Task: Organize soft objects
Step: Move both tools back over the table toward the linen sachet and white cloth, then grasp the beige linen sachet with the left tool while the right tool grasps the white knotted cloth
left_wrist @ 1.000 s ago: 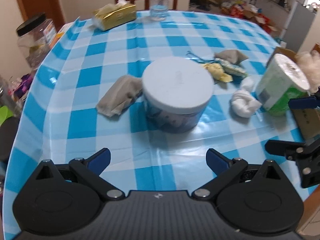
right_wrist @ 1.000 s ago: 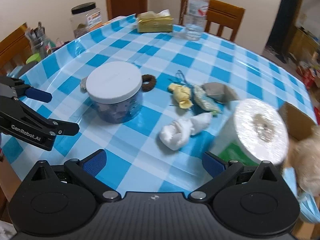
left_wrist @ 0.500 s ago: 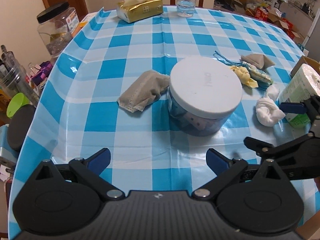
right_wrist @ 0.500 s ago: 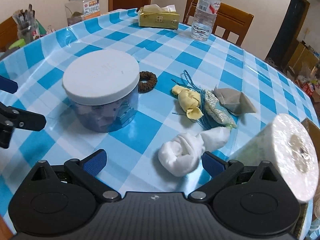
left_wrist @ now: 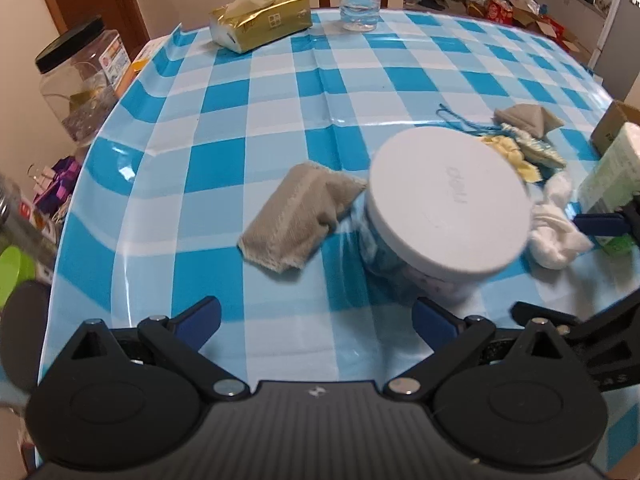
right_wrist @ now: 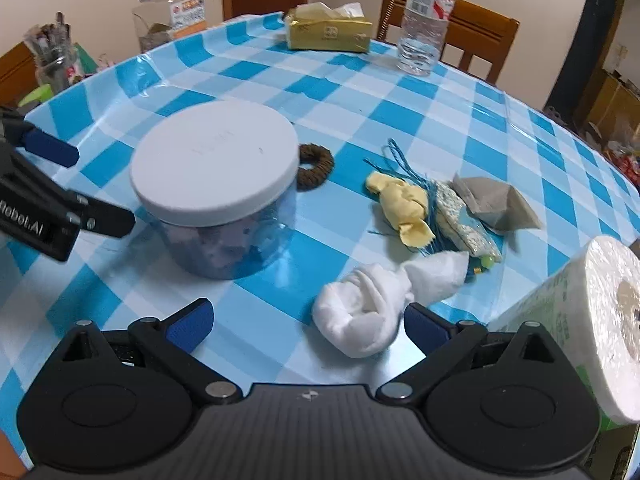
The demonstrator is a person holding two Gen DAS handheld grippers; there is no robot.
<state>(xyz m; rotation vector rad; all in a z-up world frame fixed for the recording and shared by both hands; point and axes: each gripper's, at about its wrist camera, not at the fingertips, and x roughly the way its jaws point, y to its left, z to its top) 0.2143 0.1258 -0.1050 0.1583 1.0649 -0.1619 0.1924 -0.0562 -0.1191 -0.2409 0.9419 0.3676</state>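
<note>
Both grippers hovered w/ jaws spread, holding nothing: left gripper [left_wrist: 314, 316] at the table's near edge, right gripper [right_wrist: 306, 318] just short of the white sock [right_wrist: 376, 308]. Next came the lidded jar [right_wrist: 216, 188], w/ a folded grey cloth [left_wrist: 298, 216] touching its left side and a brown ring [right_wrist: 314, 166] behind. Right of it lay a yellow cloth [right_wrist: 402, 208], patterned pouch [right_wrist: 466, 224] & grey pouch [right_wrist: 496, 202]. Farthest: tissue pack [right_wrist: 328, 32], water bottle [right_wrist: 424, 28].
</note>
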